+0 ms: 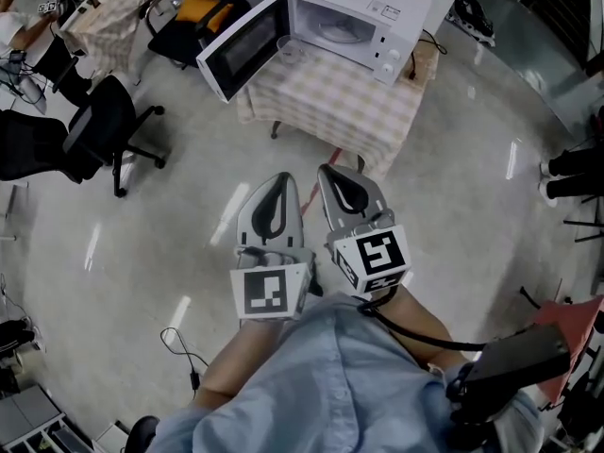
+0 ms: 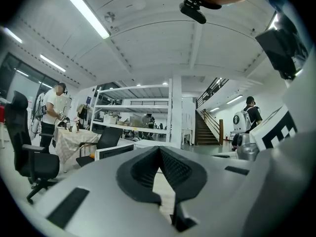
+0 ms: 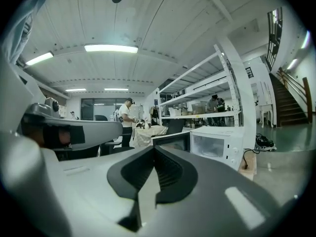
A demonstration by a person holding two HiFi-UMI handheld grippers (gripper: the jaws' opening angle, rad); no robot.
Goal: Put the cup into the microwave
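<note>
The white microwave [image 1: 377, 12] stands on a table with a checked cloth [image 1: 340, 107], and its door [image 1: 241, 50] is swung wide open to the left. A small clear cup [image 1: 289, 52] seems to stand on the cloth just in front of the open cavity. Both grippers hang side by side over the floor, well short of the table. My left gripper [image 1: 281, 177] [image 2: 159, 148] is shut with nothing in it. My right gripper [image 1: 330, 170] [image 3: 154, 147] is likewise shut and empty. The right gripper view has the microwave [image 3: 217, 144] ahead, to the right of the jaws.
Black office chairs [image 1: 94, 130] stand on the left of the floor. A second clothed table [image 1: 113, 12] with a chair is at the far left, with a person [image 3: 126, 117] beside it. Someone's shoes [image 1: 571, 173] show at the right edge. A cable [image 1: 179, 347] lies on the floor.
</note>
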